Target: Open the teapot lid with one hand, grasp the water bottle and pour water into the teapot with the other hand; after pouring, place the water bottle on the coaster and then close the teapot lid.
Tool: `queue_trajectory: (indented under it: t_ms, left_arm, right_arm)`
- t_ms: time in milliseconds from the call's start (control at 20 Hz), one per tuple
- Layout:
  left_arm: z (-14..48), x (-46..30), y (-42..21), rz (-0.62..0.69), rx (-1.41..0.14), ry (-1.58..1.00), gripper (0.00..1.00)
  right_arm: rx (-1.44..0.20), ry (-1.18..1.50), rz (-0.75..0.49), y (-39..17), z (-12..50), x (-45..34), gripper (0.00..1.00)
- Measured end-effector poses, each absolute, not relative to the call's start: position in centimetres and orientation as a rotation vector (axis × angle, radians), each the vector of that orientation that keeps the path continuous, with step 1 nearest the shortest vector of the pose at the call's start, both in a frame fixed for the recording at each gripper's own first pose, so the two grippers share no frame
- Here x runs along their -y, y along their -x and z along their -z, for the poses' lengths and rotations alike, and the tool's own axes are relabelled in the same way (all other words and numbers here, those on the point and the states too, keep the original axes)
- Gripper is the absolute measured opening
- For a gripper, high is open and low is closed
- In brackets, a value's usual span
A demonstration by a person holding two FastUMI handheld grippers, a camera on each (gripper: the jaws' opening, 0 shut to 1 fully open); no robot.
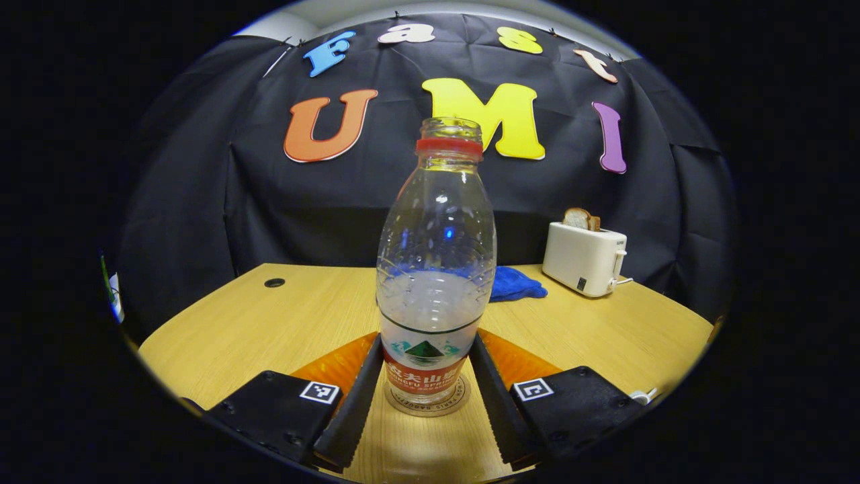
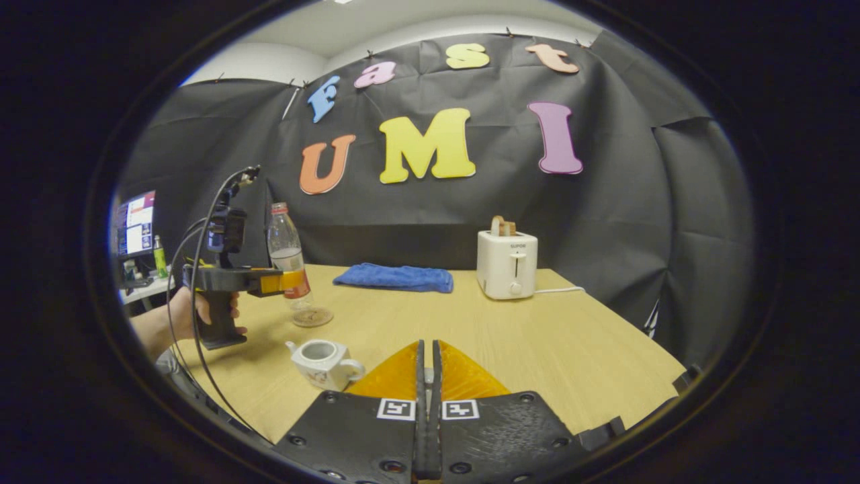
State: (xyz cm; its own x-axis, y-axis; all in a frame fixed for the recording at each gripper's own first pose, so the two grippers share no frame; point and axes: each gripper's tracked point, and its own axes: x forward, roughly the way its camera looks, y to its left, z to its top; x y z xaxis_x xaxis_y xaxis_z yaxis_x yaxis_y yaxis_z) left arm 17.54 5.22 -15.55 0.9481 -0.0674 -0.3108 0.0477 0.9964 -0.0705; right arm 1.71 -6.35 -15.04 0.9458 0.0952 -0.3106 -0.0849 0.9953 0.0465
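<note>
Your left gripper [image 1: 426,386] grasps the water bottle [image 1: 435,269] low on its label with both fingers, holding it upright just above the coaster [image 2: 312,316], probably to set it down. Your right gripper [image 2: 427,376] is clenched; whether it pinches the lid is hidden. The open teapot [image 2: 324,361] sits near the coaster.
</note>
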Motion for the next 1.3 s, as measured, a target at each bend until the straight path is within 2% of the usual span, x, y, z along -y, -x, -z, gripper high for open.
queue_trajectory:
  t_ms: [250, 650, 800, 900, 1300]
  left_arm:
    - [17.8, -6.1, -19.4, 0.047, -0.352, 0.066, 0.80]
    - [18.0, -5.7, -19.5, 0.058, -0.362, 0.057, 0.82]
    - [18.5, -5.3, -19.3, 0.075, -0.392, 0.060, 0.94]
    - [18.4, -5.0, -19.1, 0.074, -0.391, 0.069, 0.98]
    - [18.0, -5.2, -14.7, 0.054, -0.430, 0.120, 0.98]
  right_arm:
    - [-0.336, -0.035, -0.080, -2.0, 15.8, 7.1, 0.00]
    - [-0.349, -0.044, -0.078, -2.3, 16.6, 7.3, 0.00]
    - [-0.345, -0.043, -0.079, -2.3, 16.5, 7.1, 0.00]
    - [-0.344, -0.042, -0.079, -2.2, 16.4, 7.2, 0.00]
    - [-0.324, -0.047, -0.105, -1.7, 15.5, 5.9, 0.00]
